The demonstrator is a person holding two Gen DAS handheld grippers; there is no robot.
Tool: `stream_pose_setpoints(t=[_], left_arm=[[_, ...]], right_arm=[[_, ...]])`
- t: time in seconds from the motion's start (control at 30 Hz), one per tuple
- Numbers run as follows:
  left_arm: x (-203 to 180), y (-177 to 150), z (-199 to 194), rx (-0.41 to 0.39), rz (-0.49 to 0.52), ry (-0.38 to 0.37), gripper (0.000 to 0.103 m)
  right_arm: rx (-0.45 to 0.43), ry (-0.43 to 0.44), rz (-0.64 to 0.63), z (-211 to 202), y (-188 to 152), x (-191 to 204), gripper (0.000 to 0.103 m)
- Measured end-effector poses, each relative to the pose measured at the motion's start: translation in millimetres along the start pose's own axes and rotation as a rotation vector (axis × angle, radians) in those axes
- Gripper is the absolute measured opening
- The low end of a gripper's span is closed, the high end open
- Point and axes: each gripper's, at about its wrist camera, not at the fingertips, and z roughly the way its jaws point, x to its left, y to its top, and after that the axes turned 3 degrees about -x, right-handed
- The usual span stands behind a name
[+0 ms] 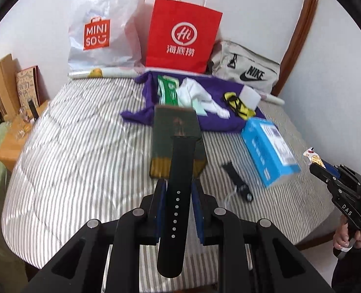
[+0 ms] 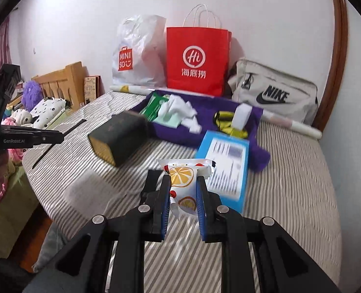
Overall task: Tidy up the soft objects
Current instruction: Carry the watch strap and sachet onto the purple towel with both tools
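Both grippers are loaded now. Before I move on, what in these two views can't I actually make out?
- Blue box label: motion-blurred, right wrist view.
- Dark box front: left wrist view, hidden behind the watch strap.
- Red paper bag, MINISO bag contents: walls hide them.
- Snack packet lower end: hidden between the fingers.

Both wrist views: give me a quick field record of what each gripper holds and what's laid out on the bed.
left gripper: shut on black watch strap
right gripper: shut on lemon-print packet
purple cloth: spread near the bags, holding green packet, white cloth, white block
blue box: beside the purple cloth
dark box: on striped bed
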Motion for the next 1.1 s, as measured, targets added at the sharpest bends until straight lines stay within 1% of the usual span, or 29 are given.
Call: stream_pose_setpoints(t=[0.07, 0.17, 0.3, 0.4, 0.53, 0.6, 0.8, 1.1], left_arm=[[-1.2, 10.2, 2.5, -0.006, 0.007, 0.007, 0.021], [-1.6, 28.9, 10.1, -0.012, 0.008, -0.002, 0.021], [-0.3, 58.6, 27.2, -0.019, 0.007, -0.005, 0.021], [1.5, 77.5, 39.9, -0.012, -0.008, -0.030, 0.021], [5.2, 104.4, 63.1, 0.006, -0.036, -0.054, 0.021], [5.9, 114.8, 74.1, 0.014, -0.045, -0.071, 0.021], [4.0, 141.3, 109.4, 0.031, -0.027, -0.069, 0.021], [4.6, 165.5, 166.7, 0.094, -0.031, -0.103, 0.021]], right_arm=[[-0.016, -0.008, -0.003, 5.3, 12.2, -4.1, 0.019], [-0.026, 0.000, 0.006, 14.7, 28.4, -10.4, 0.020], [-0.036, 0.005, 0.007, 33.8, 51.7, -17.9, 0.020], [-0.044, 0.014, 0.010, 51.8, 68.3, -22.0, 0.020], [-0.033, 0.016, 0.030, 81.6, 87.2, -31.6, 0.020], [-0.018, 0.010, 0.032, 96.1, 92.6, -35.2, 0.020], [0.026, -0.022, 0.031, 132.2, 104.1, -49.2, 0.020], [0.098, -0.037, 0.035, 183.0, 118.0, -66.8, 0.021]])
